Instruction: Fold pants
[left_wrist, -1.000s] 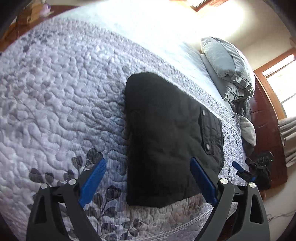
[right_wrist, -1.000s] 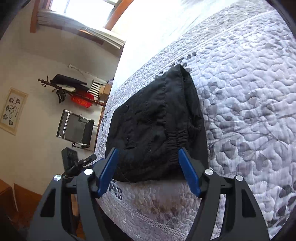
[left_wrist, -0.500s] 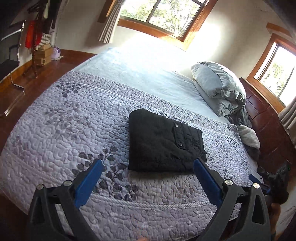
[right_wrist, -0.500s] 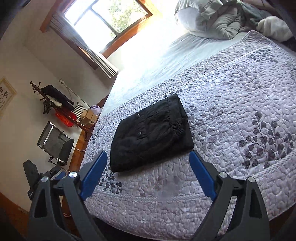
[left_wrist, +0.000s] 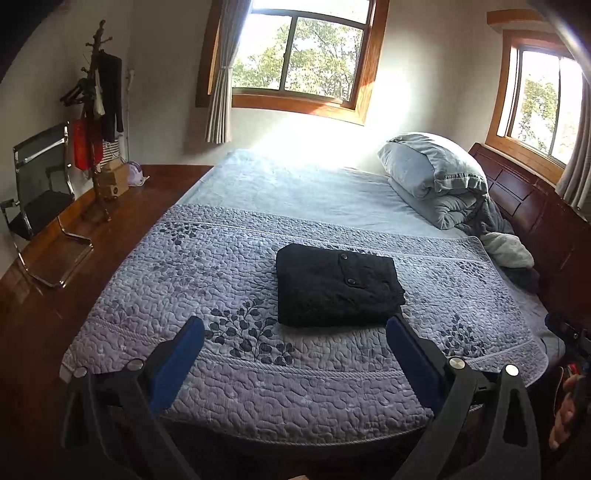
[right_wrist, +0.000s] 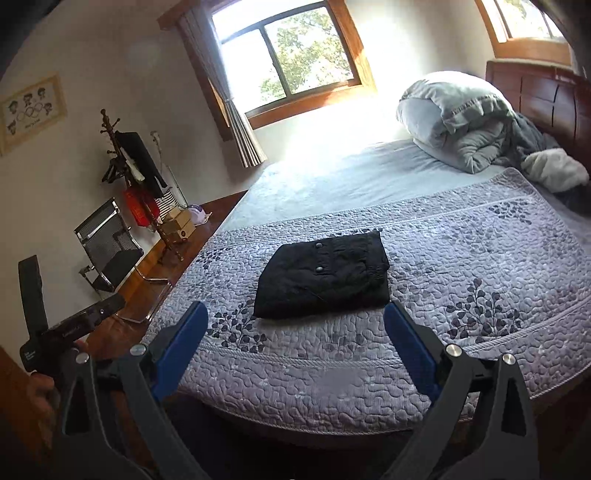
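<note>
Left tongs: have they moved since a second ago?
Yes. The left tongs have pulled back and up from the folded black pants; far more of the quilt now shows around them.

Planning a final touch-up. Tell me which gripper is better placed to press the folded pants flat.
Neither, clearly. The left gripper and right gripper both hang open off the bed's near edge, with the folded pants about centred ahead of each.

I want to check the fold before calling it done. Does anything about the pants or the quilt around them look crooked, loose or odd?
Nothing stands out. The black pants lie as one compact rectangular bundle, flat on the quilt, no leg trailing. Both the left gripper and right gripper are open and empty.
</note>
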